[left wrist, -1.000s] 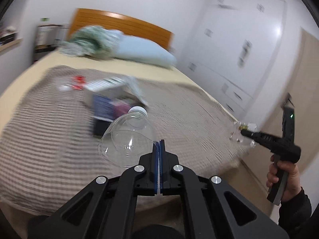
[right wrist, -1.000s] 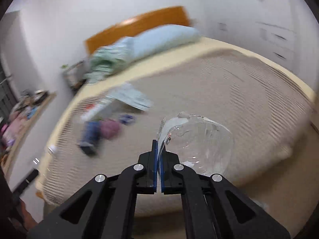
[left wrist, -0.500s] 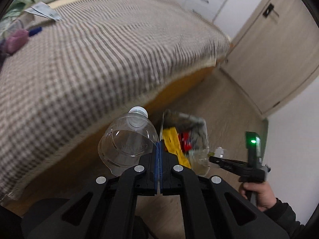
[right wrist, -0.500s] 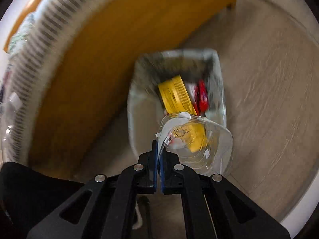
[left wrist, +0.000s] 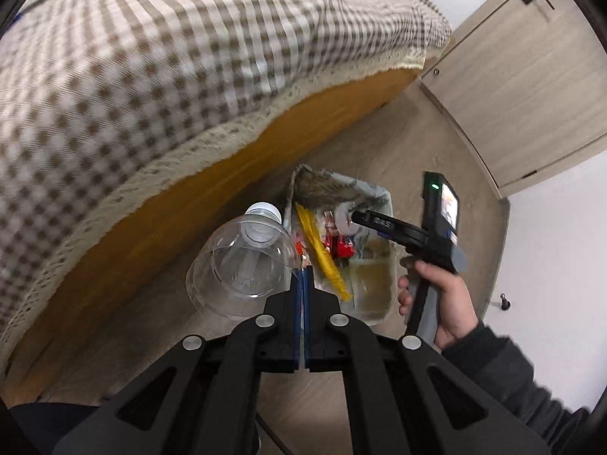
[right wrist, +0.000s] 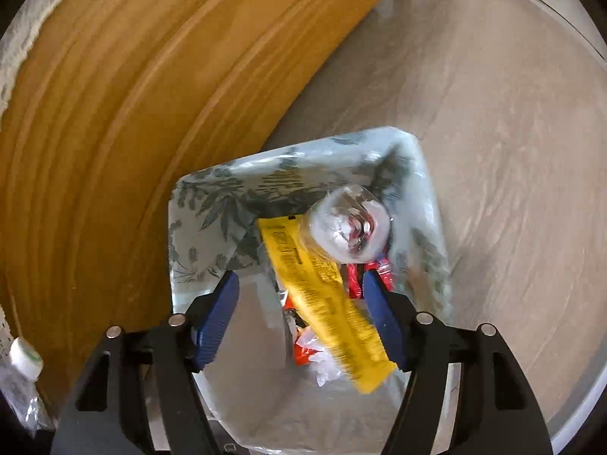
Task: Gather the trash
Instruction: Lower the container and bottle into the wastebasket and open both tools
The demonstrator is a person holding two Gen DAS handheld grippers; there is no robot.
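Observation:
My left gripper [left wrist: 302,271] is shut on the cut rim of a clear plastic bottle top half [left wrist: 242,261] with a white cap, held above the floor just left of the trash bin [left wrist: 375,295]. My right gripper [right wrist: 299,284] is open over the bin [right wrist: 197,212], which has a leaf-patterned liner. A clear plastic piece [right wrist: 349,227] lies free in the bin, beyond the open fingers, on a yellow wrapper [right wrist: 322,295] and red wrappers [right wrist: 354,280]. The right gripper also shows in the left wrist view [left wrist: 356,218], over the bin.
The bed's orange wooden side [left wrist: 189,204] runs left of the bin, with a checked blanket [left wrist: 170,57] hanging over it. A wooden door [left wrist: 523,76] stands at the right. The bin sits on wood-look floor [right wrist: 493,151].
Both grippers swung from the bed down to the bin. The right gripper opened and let go of its clear plastic piece, which now lies in the bin. The left still holds its bottle half.

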